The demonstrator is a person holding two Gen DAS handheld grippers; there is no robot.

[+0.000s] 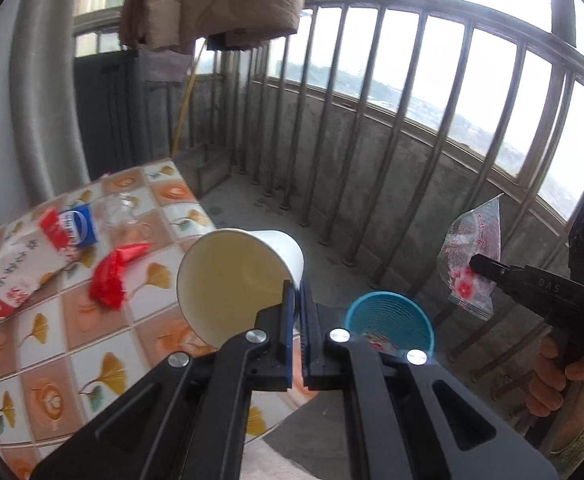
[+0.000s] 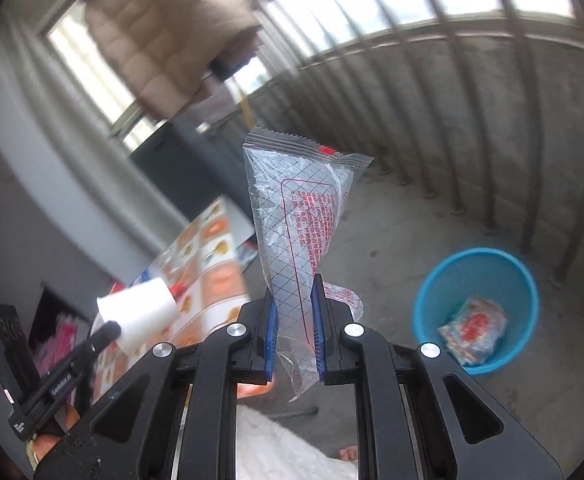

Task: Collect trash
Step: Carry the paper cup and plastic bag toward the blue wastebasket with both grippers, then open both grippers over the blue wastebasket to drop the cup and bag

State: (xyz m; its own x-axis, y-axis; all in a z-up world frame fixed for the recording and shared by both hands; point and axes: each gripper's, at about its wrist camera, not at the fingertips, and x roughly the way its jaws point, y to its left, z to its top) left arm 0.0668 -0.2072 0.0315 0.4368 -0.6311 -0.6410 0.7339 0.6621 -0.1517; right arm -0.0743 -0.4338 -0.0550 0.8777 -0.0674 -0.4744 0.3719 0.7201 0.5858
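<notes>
Both hands were loaded and the job looked roughly midway: the left gripper [image 1: 296, 292] was pinched tight on the rim of a white paper cup [image 1: 239, 276], its wide mouth tipped sideways and its pale inside empty, while the right gripper [image 2: 294, 312] clamped a clear crinkled plastic wrapper [image 2: 298, 216] with red print, a grid pattern and a zigzag-cut top edge, standing up between the blue pads. Down on the bare concrete floor by the railing sat the blue plastic bin [image 2: 428, 300], round and ribbed inside, with one crumpled red-and-clear packet [image 2: 472, 330] already lying in it. So one piece was binned and two were airborne, neither yet over the bin. Still waiting on the glossy tile-patterned table [image 1: 71, 360] were a scrunched red wrapper [image 1: 115, 276], a blue-and-white packet [image 1: 81, 226] and a torn red-and-white bag [image 1: 7, 272].
</notes>
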